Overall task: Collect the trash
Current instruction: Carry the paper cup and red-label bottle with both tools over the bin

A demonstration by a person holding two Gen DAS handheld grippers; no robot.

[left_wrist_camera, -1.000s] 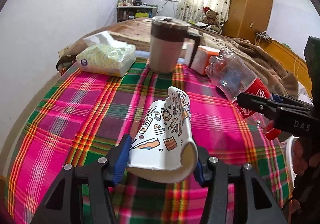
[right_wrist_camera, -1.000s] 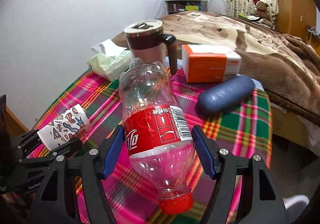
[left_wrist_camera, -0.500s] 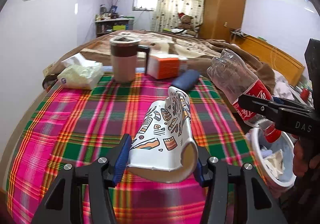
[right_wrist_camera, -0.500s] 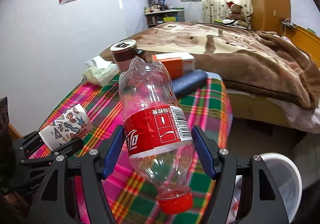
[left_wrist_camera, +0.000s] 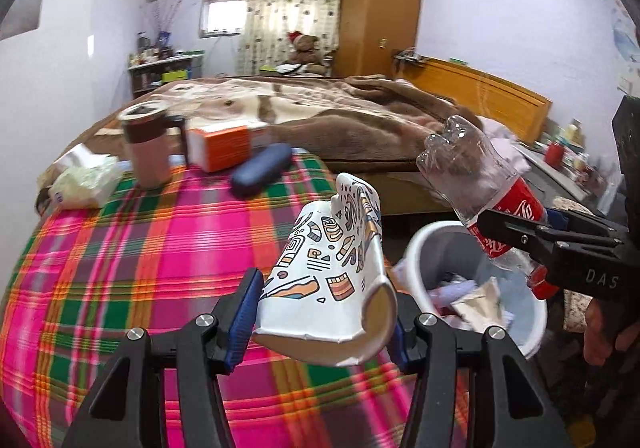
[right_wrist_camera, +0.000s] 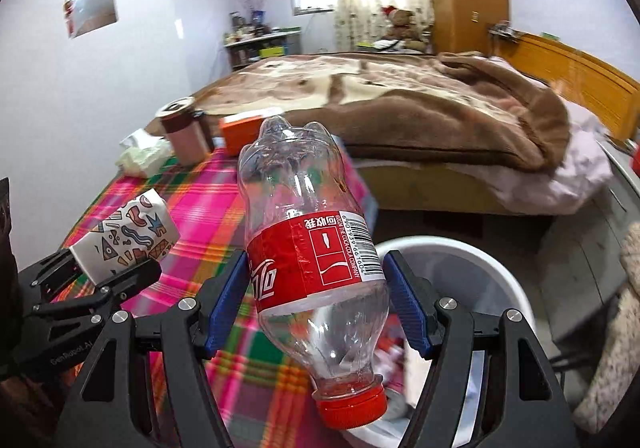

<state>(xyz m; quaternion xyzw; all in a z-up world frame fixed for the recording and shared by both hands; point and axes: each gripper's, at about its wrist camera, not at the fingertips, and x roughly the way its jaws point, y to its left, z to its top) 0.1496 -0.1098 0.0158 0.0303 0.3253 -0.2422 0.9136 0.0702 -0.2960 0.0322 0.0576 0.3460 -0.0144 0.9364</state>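
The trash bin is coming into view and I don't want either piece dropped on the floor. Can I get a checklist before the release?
1. Left tool grips the paper cup: ok.
2. Right tool grips the plastic bottle: ok.
3. Trash bin in view with open mouth: ok.
4. Bottle over the bin: the cap end appears over the opening in the left wrist view: ok.
5. Cup over the bin: not ok, it seems over the table edge, beside the rim.
6. Room left in the bin: cannot tell; some trash is already inside.
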